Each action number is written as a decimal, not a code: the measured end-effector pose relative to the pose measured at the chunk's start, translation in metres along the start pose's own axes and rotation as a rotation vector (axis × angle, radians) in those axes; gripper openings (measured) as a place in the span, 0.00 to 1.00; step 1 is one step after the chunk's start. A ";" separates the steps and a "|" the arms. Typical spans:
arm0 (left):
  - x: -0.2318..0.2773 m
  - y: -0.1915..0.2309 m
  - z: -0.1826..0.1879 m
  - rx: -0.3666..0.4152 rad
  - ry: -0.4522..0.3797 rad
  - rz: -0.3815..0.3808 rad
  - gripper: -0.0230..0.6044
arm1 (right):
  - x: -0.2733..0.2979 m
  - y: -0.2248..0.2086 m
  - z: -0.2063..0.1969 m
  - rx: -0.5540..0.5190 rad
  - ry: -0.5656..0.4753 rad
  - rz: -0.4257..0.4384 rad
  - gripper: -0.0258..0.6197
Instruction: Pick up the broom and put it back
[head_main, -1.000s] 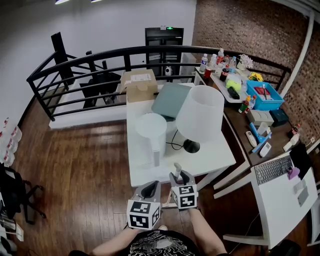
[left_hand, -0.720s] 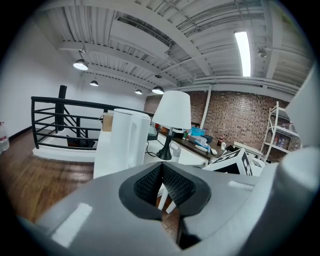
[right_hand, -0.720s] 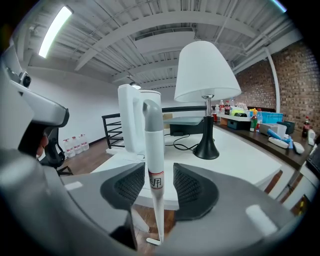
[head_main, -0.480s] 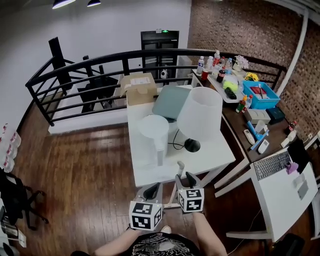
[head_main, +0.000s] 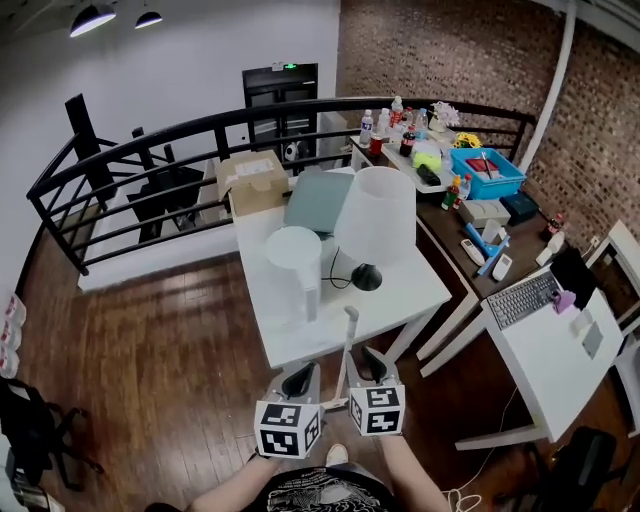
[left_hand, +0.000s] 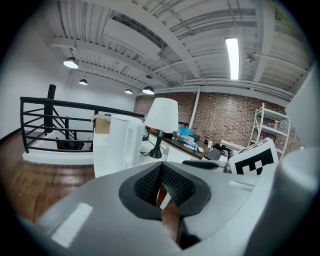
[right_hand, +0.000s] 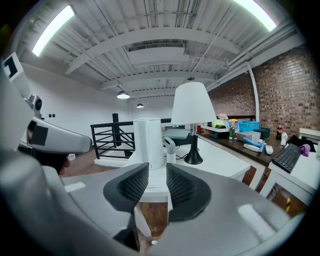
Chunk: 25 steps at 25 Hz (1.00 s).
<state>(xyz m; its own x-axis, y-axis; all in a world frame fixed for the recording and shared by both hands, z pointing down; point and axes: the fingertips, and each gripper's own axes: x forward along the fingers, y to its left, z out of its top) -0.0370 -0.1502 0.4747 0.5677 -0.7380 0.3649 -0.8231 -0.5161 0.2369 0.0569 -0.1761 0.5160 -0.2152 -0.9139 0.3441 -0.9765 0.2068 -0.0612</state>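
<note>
The broom (head_main: 347, 350) stands nearly upright in front of you. Its pale stick rises between your two grippers, and its capped top shows against the near edge of the white counter (head_main: 300, 335). The lower stick and the head are hidden under the grippers.

In the head view the stick runs just beside your right gripper (right_hand: 158, 172), on that gripper's left. I cannot tell whether it touches that gripper.

Your right jaws stand partly apart and have just been closing. The counter's edge and the wooden floor (head_main: 150, 350) show through the gap between the pads. The stick's cap sits just above that gap in the right gripper view. I cannot tell whether the stick passes between the pads, and neither pad visibly presses on it.

Your left gripper (left_hand: 161, 169) hangs a little to the left of the stick, apart from it. Its jaws meet at the tips. Only a white sliver and floor show through the slit lower down.

On the counter beyond, a white cylinder (head_main: 293, 262) stands near the left edge. A lamp (head_main: 377, 215) with a white shade stands beside it.
</note>
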 end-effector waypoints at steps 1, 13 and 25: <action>-0.004 -0.002 0.001 0.005 -0.003 -0.009 0.04 | -0.007 0.003 0.003 -0.001 -0.011 -0.010 0.19; -0.051 -0.027 -0.001 0.054 -0.042 -0.105 0.04 | -0.087 0.045 0.023 0.001 -0.111 -0.095 0.03; -0.096 -0.048 -0.021 0.083 -0.066 -0.173 0.05 | -0.149 0.091 0.022 0.025 -0.165 -0.093 0.03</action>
<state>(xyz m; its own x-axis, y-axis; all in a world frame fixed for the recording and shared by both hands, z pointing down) -0.0519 -0.0453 0.4475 0.7026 -0.6606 0.2647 -0.7107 -0.6699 0.2148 0.0001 -0.0286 0.4390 -0.1213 -0.9741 0.1911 -0.9919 0.1117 -0.0603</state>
